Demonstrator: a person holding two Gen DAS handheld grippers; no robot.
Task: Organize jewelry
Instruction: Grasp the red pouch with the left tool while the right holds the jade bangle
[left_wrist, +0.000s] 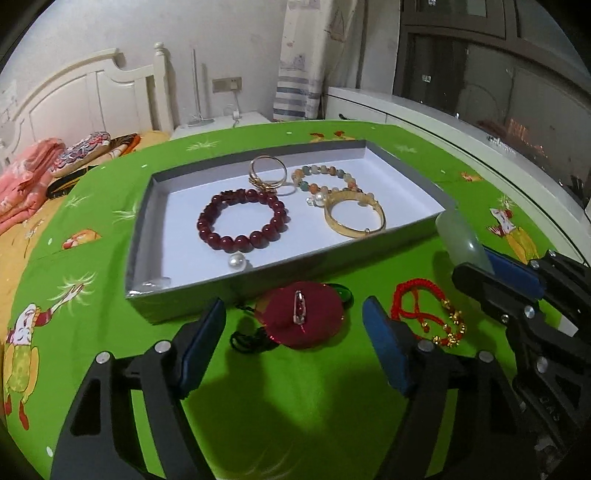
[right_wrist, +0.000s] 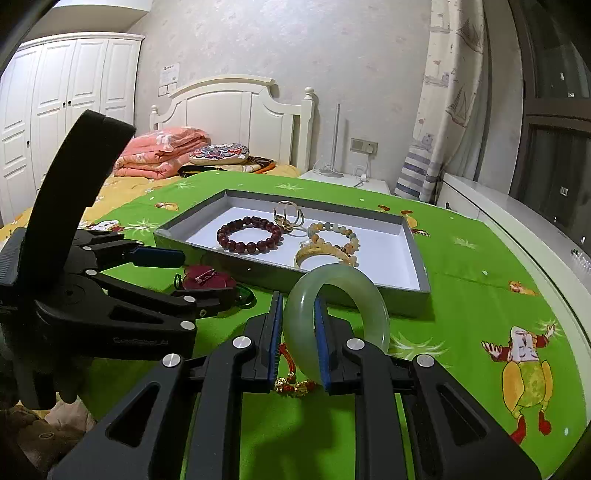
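- Nearest in our right wrist view, the right gripper (right_wrist: 299, 341) is closed on the pale green jade bangle (right_wrist: 334, 317). Its blue pads (right_wrist: 275, 339) pinch the near-left part of the ring, one outside and one inside the hoop.
- The bangle stands on edge, nearly upright, with its opening facing us and the far wall. It hangs above the green printed cloth (right_wrist: 461, 295), just short of the tray's near wall.
- Under the bangle we see the red cord bracelet (right_wrist: 293, 384) with gold charms lying on the cloth.
- In our left wrist view, the left gripper (left_wrist: 295, 332) is spread wide and holds nothing. Between its fingers on the cloth lies a dark red round pouch (left_wrist: 304, 319) with a small pin on top.
- This view shows the whole red cord loop, and only a sliver of the bangle.
- Further off sits the shallow grey tray (left_wrist: 140, 221), its long side running left to right. Inside it lie a dark red bead bracelet (left_wrist: 242, 219), a gold bangle (left_wrist: 354, 216), a pastel bead bracelet (left_wrist: 325, 179) and gold rings (left_wrist: 267, 171).
- Only the left view shows a loose pearl (left_wrist: 236, 261) near the tray's front wall.
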